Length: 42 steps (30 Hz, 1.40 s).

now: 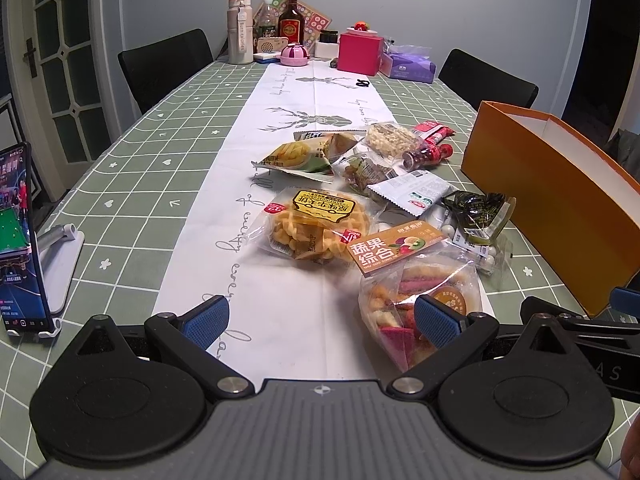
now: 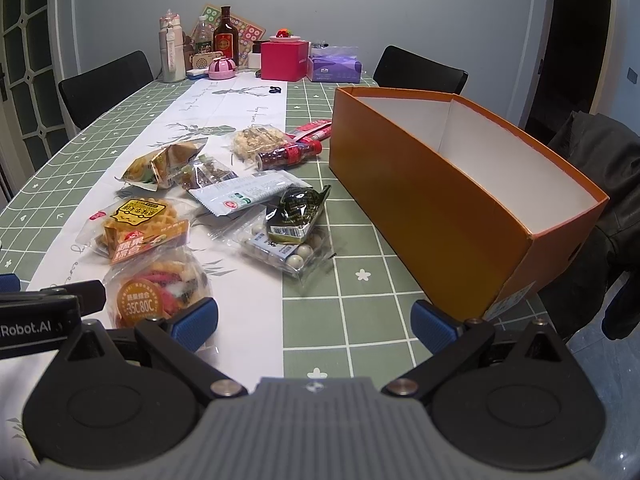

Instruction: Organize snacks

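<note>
Several snack packs lie on the table. Nearest is a clear bag of mixed fruit crisps [image 1: 404, 280] with an orange header, also in the right wrist view [image 2: 156, 288]. Behind it lie a waffle pack [image 1: 316, 224], a chip bag [image 1: 300, 158], a white sachet [image 2: 248, 196], a dark green pack [image 2: 296, 210] on a bag of white balls [image 2: 292, 254], and a small red bottle [image 2: 288, 154]. An open orange box [image 2: 436, 192] stands empty at the right. My left gripper [image 1: 322, 320] is open, its right pad beside the crisps bag. My right gripper [image 2: 316, 320] is open and empty near the box's front corner.
A phone on a white stand [image 1: 20, 240] sits at the left. Bottles [image 1: 289, 20], a pink box [image 1: 359, 53] and a tissue pack [image 1: 408, 65] crowd the far end. Black chairs [image 1: 166, 64] flank the table. A dark jacket [image 2: 608, 208] hangs right of the box.
</note>
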### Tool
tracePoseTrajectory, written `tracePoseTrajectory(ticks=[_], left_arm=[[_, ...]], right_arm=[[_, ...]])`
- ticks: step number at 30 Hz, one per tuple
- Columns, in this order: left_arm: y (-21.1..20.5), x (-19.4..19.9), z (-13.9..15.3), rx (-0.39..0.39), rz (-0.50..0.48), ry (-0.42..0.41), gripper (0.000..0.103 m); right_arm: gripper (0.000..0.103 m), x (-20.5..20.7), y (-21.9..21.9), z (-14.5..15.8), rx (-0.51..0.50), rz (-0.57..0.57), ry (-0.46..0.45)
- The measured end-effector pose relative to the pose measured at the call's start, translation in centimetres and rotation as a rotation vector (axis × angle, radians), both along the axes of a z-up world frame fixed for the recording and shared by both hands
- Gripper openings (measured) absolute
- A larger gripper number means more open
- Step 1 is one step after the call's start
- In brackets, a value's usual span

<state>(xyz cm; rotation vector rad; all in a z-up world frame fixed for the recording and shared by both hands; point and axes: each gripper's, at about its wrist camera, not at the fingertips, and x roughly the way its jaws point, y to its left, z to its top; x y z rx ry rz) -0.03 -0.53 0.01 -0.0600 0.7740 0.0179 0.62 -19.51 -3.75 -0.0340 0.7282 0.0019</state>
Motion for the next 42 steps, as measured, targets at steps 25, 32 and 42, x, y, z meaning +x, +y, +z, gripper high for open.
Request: tracePoseTrajectory(ticks=[25, 32, 42], left_arm=[[-0.4, 0.0, 0.0, -0.016, -0.001, -0.001, 0.103], [-1.2, 0.2, 0.2, -0.098, -0.046, 0.002, 0.103], [-3.8, 1.5, -1.0, -0.111, -0.056, 0.006, 0.103]], right_arm=[[0.1, 0.0, -1.9, 0.4, 0.032, 0.031, -0.036], [0.1, -0.1, -4.3, 0.9, 0.126, 0.044, -0.095], [0.1, -0.7, -4.9, 0.9, 0.036, 0.056, -0.241]])
